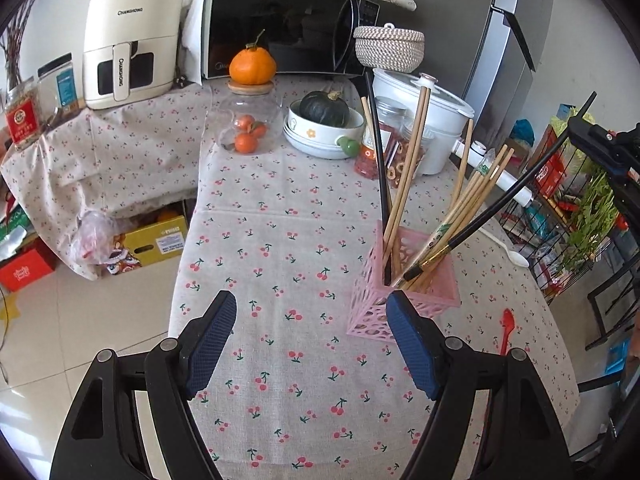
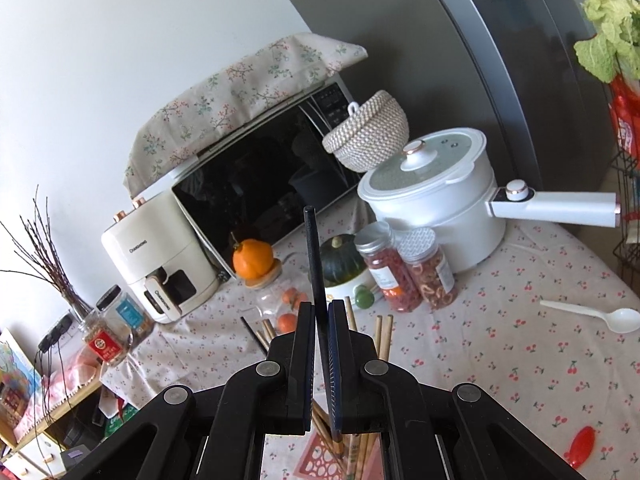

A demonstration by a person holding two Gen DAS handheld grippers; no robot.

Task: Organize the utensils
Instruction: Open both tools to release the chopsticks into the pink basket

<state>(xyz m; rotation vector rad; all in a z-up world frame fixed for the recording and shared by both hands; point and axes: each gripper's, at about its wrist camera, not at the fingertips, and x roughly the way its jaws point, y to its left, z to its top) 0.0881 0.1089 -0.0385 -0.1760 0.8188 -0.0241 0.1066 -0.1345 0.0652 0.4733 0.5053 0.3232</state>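
Observation:
A pink lattice holder (image 1: 404, 300) stands on the cherry-print tablecloth (image 1: 288, 240) with several wooden chopsticks (image 1: 408, 168) upright in it. My left gripper (image 1: 312, 340) is open and holds nothing; its right pad (image 1: 412, 344) sits just in front of the holder's near corner. My right gripper (image 2: 320, 312) is shut on a black chopstick (image 2: 314, 256), directly above the holder (image 2: 320, 460). In the left wrist view that black chopstick (image 1: 500, 204) slants down from the upper right, its gold-banded tip inside the holder. A white spoon (image 2: 608, 318) and a red spoon (image 2: 582, 450) lie on the cloth to the right.
Behind the holder stand two snack jars (image 1: 376, 148), a white pot (image 1: 424, 104), a bowl with a green squash (image 1: 324, 120) and a glass jar of oranges (image 1: 248, 128). A microwave (image 1: 280, 24) and air fryer (image 1: 128, 44) line the back. A wire rack (image 1: 580, 220) stands right of the table.

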